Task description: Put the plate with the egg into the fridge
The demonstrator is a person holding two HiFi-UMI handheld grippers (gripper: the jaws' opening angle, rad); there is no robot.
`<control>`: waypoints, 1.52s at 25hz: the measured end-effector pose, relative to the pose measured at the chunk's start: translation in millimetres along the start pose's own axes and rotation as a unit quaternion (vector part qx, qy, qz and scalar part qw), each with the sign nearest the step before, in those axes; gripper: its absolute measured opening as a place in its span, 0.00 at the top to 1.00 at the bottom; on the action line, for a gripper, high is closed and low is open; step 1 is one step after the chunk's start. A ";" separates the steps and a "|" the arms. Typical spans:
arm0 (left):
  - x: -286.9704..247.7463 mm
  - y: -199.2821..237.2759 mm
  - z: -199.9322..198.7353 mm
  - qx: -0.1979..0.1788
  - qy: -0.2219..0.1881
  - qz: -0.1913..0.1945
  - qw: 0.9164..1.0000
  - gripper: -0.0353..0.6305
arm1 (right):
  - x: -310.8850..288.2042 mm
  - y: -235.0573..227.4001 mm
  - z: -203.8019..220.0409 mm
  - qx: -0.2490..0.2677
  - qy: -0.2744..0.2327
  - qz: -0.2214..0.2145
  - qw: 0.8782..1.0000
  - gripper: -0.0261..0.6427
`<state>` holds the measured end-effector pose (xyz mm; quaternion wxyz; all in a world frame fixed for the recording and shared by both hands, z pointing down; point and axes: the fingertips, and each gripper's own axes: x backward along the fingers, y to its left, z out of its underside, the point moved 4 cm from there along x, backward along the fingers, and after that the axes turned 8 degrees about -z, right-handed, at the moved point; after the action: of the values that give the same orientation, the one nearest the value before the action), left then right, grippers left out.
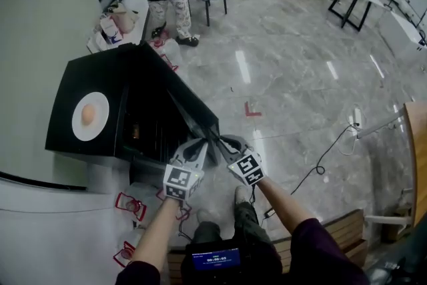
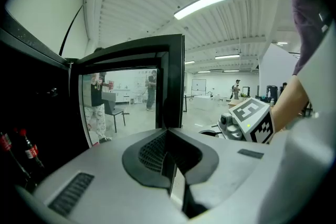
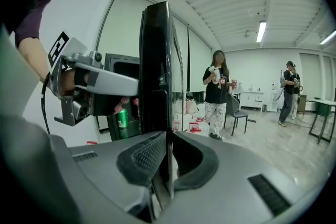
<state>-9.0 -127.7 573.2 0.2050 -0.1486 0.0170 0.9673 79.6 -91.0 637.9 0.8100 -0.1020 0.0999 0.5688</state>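
**Both grippers at open fridge door; plate w/ egg on fridge top**

The L-hand tool, the left gripper [image 2: 167, 134], is seen w/ its jaws brought fully together and nothing caught between the pads. The black frame of the fridge door [image 2: 176, 81] is seen rising directly beyond its tips. The right gripper [image 3: 167, 139] is clamped on that door: the thin door edge is seen edge-on, running down between its two pads. The 2 grippers are held just beside each other at the door's free edge, the right gripper's marker cube being seen close by on the R side of the left gripper view.

Beyond the door, to the L of the right gripper's jaws, the fridge interior is exposed and a green can [image 3: 122, 118] is seen inside. In the left gripper view, red-capped bottles [image 2: 26, 149] are made out low on the L in the dark interior.

In the head view the fridge [image 1: 80, 77] is found ahead and L of both grippers, door swung out toward them. The plate [image 1: 90, 130] is set on the fridge top, w/ the egg [image 1: 87, 115] lying on it, well apart from both grippers and not yet inside.

Further off, past the door, a person [image 3: 216, 94] is seen standing on the shiny floor [image 1: 293, 77] next to a chair [image 3: 239, 113].
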 end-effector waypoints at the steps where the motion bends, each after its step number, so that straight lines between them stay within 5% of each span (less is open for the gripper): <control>1: -6.5 -3.5 -3.0 0.002 0.001 -0.006 1.000 0.93 | 4.4 -6.2 -1.2 0.005 0.001 0.002 1.000 0.89; 9: -55.9 -28.0 -21.7 0.019 0.014 -0.053 0.998 0.93 | 50.2 -38.3 -17.7 0.014 -0.032 -0.006 0.999 0.89; 16: -89.5 -36.6 -32.7 0.026 0.023 -0.039 0.999 0.93 | 58.9 -46.5 -43.3 0.022 -0.058 0.006 0.998 0.92; 25: -41.8 6.3 -59.9 0.007 0.007 -0.072 0.997 0.93 | 45.1 -34.0 -70.5 0.064 -0.062 -0.010 0.996 0.95; 32: 76.0 57.1 -100.4 0.042 -0.054 -0.191 0.979 0.93 | -3.0 5.8 -158.5 0.085 -0.084 -0.148 0.982 0.95; 34: 111.6 69.5 -115.8 0.018 -0.061 -0.223 0.973 0.93 | -21.2 22.4 -200.2 0.090 -0.079 -0.198 0.973 0.95; 38: 178.3 89.0 -152.5 -0.089 -0.056 -0.282 0.954 0.93 | -67.2 57.2 -274.5 0.125 -0.045 -0.298 0.945 0.95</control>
<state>-157.4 -153.7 372.5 0.4557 -0.1105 -0.1230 0.8746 -9.2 -209.1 390.3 0.9524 0.0001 0.0988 0.2884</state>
